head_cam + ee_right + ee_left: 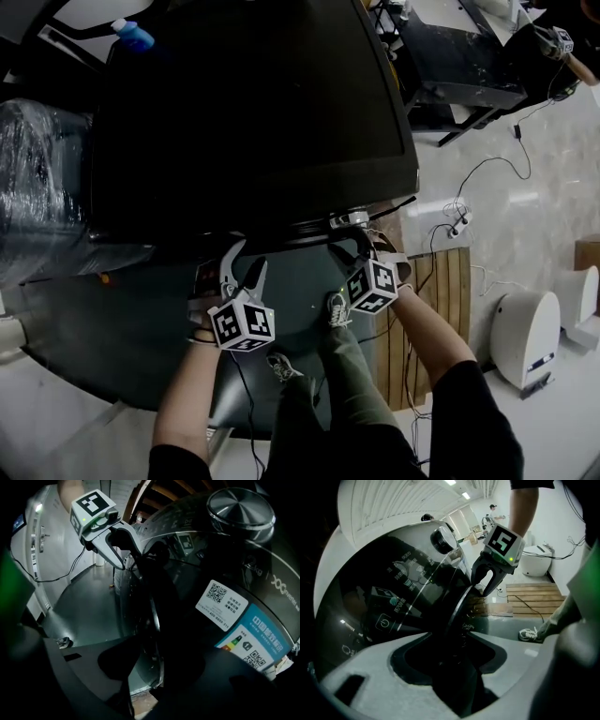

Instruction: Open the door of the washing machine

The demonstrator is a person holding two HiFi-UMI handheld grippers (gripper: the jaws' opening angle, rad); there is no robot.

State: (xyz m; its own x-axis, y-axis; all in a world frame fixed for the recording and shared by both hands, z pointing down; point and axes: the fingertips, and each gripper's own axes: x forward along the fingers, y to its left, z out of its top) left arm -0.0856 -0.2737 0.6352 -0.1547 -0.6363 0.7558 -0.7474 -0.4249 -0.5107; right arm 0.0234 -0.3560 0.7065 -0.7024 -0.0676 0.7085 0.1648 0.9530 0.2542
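Observation:
The dark washing machine (253, 112) fills the head view from above, and its round door's rim (314, 230) shows at the front edge. My left gripper (242, 261) reaches down onto that rim from the left. In the left gripper view its jaws (450, 663) stand apart, with the thin door rim (457, 611) passing through the gap between them. My right gripper (352, 244) sits on the rim's right side, and its fingers (485, 585) straddle the edge. Its own view is dark; the rim (152, 616) runs between its jaws (150, 667), and contact cannot be made out.
A control knob (443, 538) and panel (401, 597) sit above the door. A blue bottle (134, 36) lies on the machine's top. A plastic-wrapped object (37, 178) stands at left. At right are a wooden pallet (445, 281), cables (457, 225) and a white device (525, 333).

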